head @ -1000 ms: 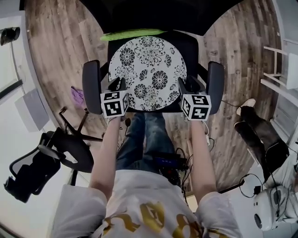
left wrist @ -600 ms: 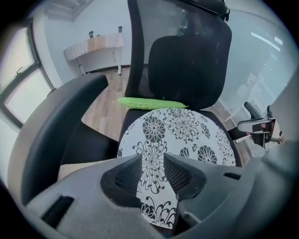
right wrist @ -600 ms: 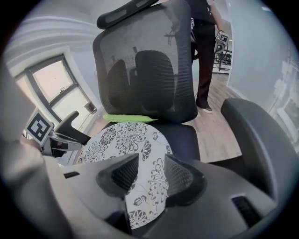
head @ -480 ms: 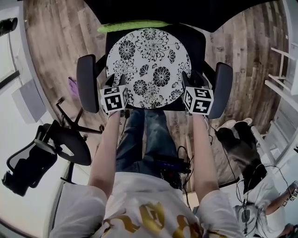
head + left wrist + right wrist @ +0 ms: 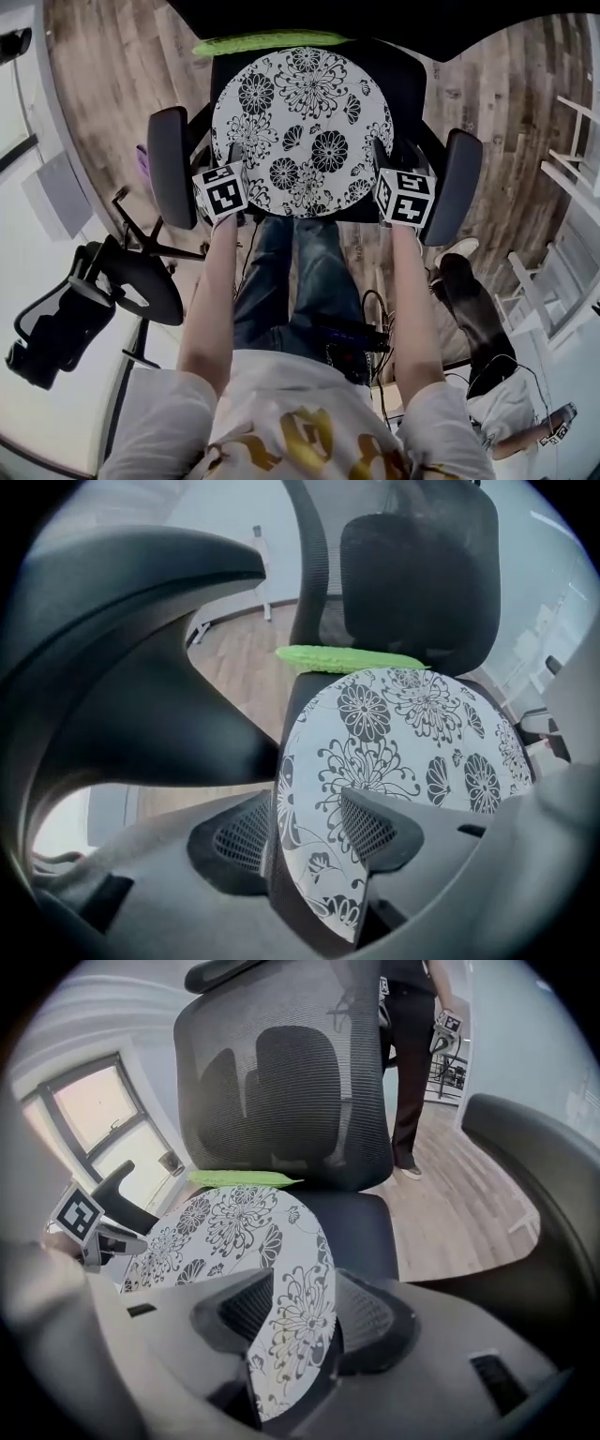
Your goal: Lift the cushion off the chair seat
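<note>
A round white cushion (image 5: pixel 300 112) with black flower print lies on the black chair seat (image 5: pixel 389 80). My left gripper (image 5: pixel 232 157) is at its near-left rim, and my right gripper (image 5: pixel 382 157) at its near-right rim. In the left gripper view the cushion (image 5: pixel 403 733) has its rim between the jaws of the left gripper (image 5: pixel 305 832), which have just been opening. One pad lies over the print, the other outside the edge. In the right gripper view the right gripper (image 5: pixel 305 1321) straddles the rim of the cushion (image 5: pixel 234 1222) the same way, its jaws also just widened.
Black armrests (image 5: pixel 172 164) (image 5: pixel 459 183) flank both grippers closely. A green cucumber-shaped thing (image 5: pixel 267 42) lies at the back of the seat, below the mesh backrest (image 5: pixel 281 1082). Another black chair (image 5: pixel 103 300) lies at the left. A person (image 5: pixel 478 319) stands at the right.
Both grippers have sunk onto the cushion's near rim, and it now sits between each pair of jaws. The left jaws have spread. The person at the right has shifted.
</note>
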Demonstrator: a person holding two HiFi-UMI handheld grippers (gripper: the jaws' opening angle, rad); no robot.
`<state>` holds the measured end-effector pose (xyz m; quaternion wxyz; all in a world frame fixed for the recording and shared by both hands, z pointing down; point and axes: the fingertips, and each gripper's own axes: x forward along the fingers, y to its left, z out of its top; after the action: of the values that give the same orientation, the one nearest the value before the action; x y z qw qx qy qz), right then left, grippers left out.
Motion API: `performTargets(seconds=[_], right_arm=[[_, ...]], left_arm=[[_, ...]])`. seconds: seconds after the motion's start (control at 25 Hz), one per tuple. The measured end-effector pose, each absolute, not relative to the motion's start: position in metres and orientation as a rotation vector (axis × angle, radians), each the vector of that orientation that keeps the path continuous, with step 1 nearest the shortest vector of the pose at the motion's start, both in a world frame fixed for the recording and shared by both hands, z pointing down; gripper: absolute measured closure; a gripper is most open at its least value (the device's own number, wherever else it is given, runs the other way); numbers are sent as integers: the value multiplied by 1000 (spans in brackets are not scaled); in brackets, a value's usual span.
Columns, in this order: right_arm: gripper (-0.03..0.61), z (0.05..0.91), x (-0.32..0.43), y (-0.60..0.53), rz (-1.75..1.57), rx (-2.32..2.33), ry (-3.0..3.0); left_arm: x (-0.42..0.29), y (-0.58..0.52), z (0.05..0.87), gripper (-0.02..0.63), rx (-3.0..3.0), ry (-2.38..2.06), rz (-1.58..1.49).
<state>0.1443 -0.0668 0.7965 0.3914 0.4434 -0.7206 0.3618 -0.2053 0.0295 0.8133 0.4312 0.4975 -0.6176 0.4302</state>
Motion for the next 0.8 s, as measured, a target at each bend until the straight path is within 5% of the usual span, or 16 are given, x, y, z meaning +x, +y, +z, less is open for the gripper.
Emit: performTargets(seconds=[0.8], right_arm=[[365, 847, 153, -72, 859, 1045, -1714]], left_arm=[[-207, 30, 843, 399, 1187, -1502, 1180]])
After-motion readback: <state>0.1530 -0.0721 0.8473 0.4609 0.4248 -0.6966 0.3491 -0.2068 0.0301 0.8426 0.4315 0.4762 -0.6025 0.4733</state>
